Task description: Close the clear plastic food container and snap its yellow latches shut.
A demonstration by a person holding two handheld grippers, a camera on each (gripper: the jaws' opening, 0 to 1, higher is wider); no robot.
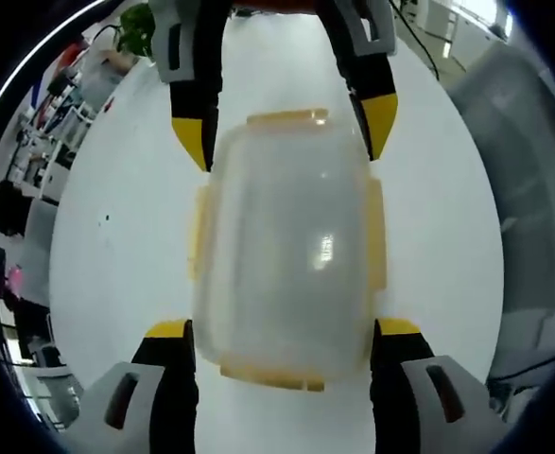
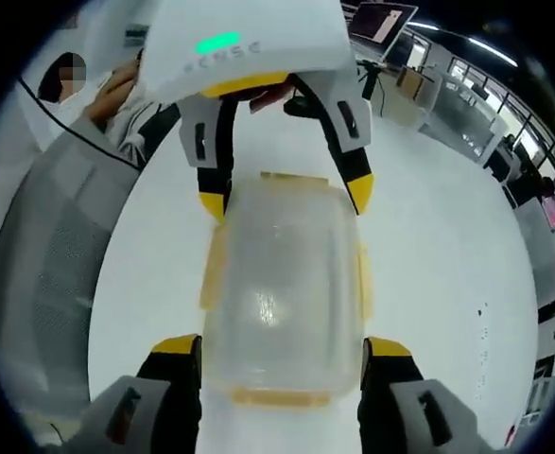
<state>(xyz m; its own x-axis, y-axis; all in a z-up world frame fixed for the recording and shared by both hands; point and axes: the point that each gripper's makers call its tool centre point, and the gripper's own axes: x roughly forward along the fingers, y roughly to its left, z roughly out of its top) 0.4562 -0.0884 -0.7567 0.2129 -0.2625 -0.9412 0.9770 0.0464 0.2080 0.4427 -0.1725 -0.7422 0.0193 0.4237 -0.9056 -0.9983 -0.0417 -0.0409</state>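
Two yellow-tipped grippers, left gripper (image 1: pixel 282 331) and right gripper (image 2: pixel 282 342), straddle the clear plastic food container (image 1: pixel 286 246), fingers wide; press each yellow latch (image 1: pixel 198 235) squarely down.

Container (image 1: pixel 286 255) clear, frosted, with yellow latches (image 1: pixel 286 118) on its edges. Counter (image 1: pixel 126 236) under it white. Both grippers grey and black, jaws tipped yellow. Green light (image 2: pixel 218 43) on white housing beyond container.

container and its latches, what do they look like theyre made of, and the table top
Container: looks like clear, slightly frosted plastic; the white surface shows through and lamp glare sits on its lid.
Latches: translucent yellow plastic, probably the same stiff kind.
Table top: smooth white, faintly glossy; possibly laminate, can't tell for sure.
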